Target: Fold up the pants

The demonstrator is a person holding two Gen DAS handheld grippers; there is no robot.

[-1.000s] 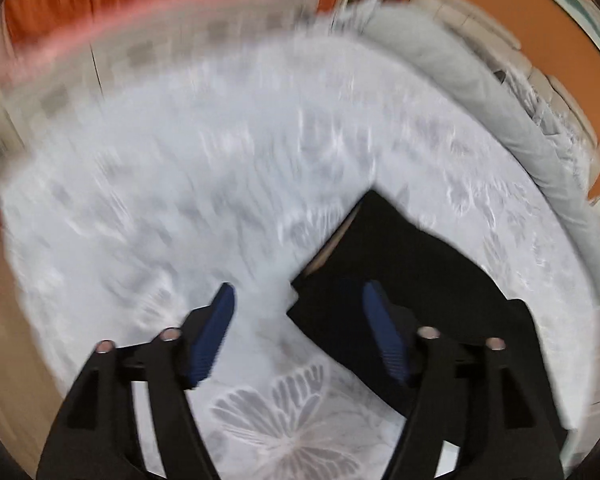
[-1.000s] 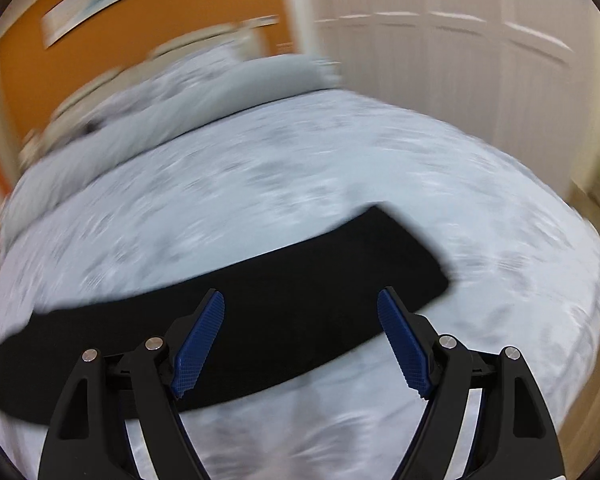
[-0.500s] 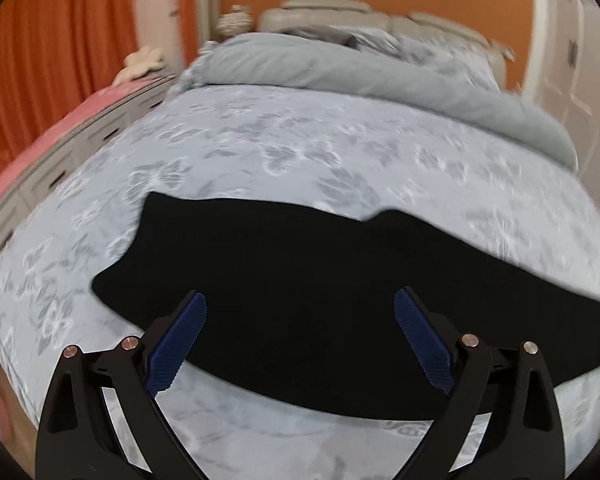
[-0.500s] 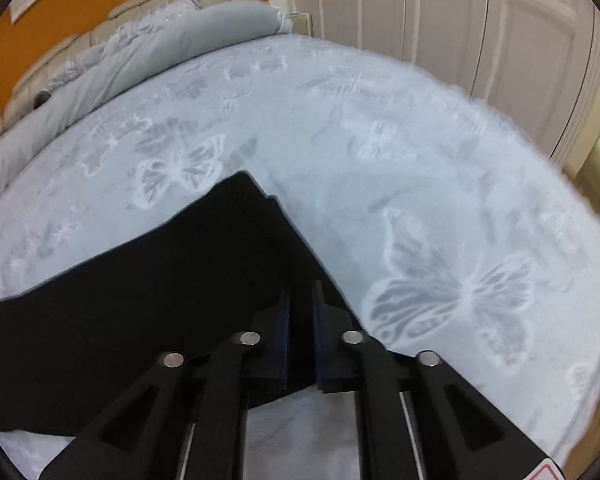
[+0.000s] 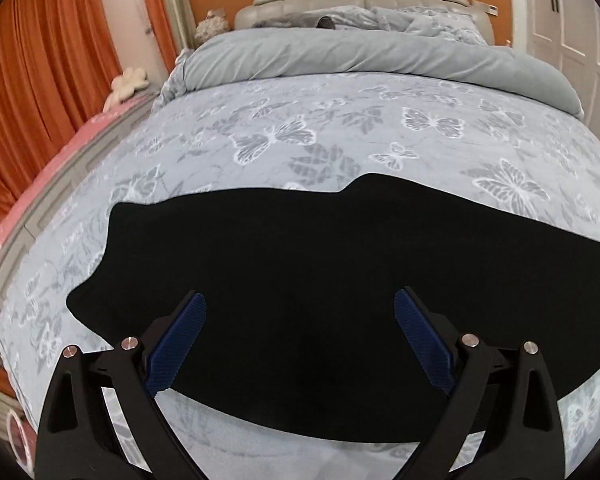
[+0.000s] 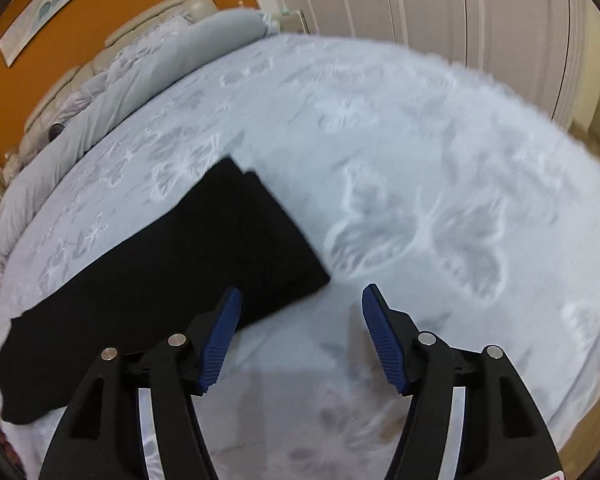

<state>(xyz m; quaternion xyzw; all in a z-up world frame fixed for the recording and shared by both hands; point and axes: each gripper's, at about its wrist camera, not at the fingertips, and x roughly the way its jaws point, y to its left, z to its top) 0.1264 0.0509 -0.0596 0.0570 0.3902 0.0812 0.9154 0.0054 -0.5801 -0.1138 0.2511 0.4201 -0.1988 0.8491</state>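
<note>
The black pants (image 5: 300, 280) are lying flat across the bed (image 5: 340, 128), on its grey butterfly-print cover, stretched as a long dark band from 9 o'clock to 3 o'clock in the left wrist view. The left gripper (image 5: 300, 340) is hovering over the middle of the pants with its blue fingers (image 5: 180, 344) spread wide apart, gripping nothing. In the right wrist view the pants (image 6: 160, 264) are running from 8 o'clock up to a squared end near the centre. The right gripper (image 6: 302, 336) is hanging just beside that end's near corner, over bare cover, its fingers (image 6: 382, 340) also standing wide apart and holding nothing. A folded grey duvet (image 5: 360, 54) is lying across the bed at 12 o'clock.
</note>
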